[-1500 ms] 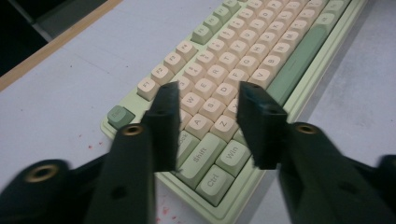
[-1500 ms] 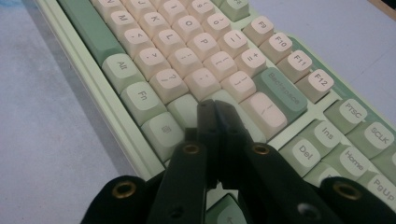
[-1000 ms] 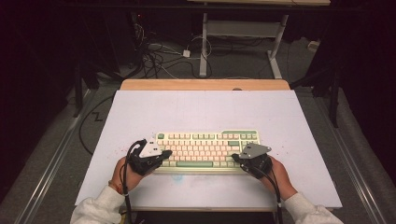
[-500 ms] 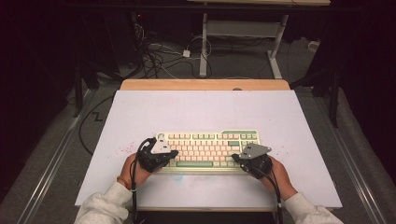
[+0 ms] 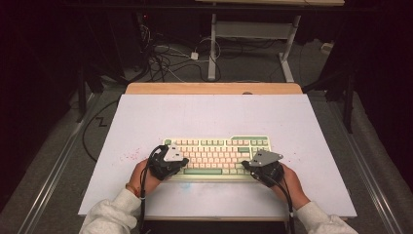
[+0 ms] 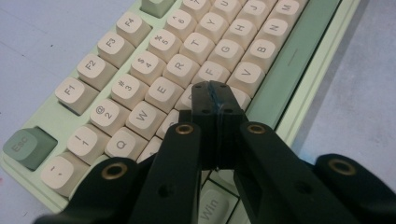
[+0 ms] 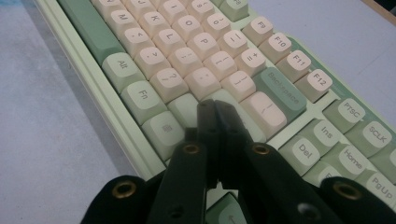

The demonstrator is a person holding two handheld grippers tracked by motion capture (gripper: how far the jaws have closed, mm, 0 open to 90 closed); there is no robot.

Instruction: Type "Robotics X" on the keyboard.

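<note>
Currently both tongs pressed together, nothing pinched. Keyboard (image 5: pixel 217 156) lies long axis left-right on tabletop (image 5: pixel 214 114). My left tongs (image 6: pixel 215 95) sit over its D/F keys, right tongs (image 7: pixel 215 112) near Enter, so each covers 1 half.

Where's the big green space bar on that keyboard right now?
In the high view the space bar lies in the keyboard's front row, nearest the person, between the left tongs and right tongs.
</note>
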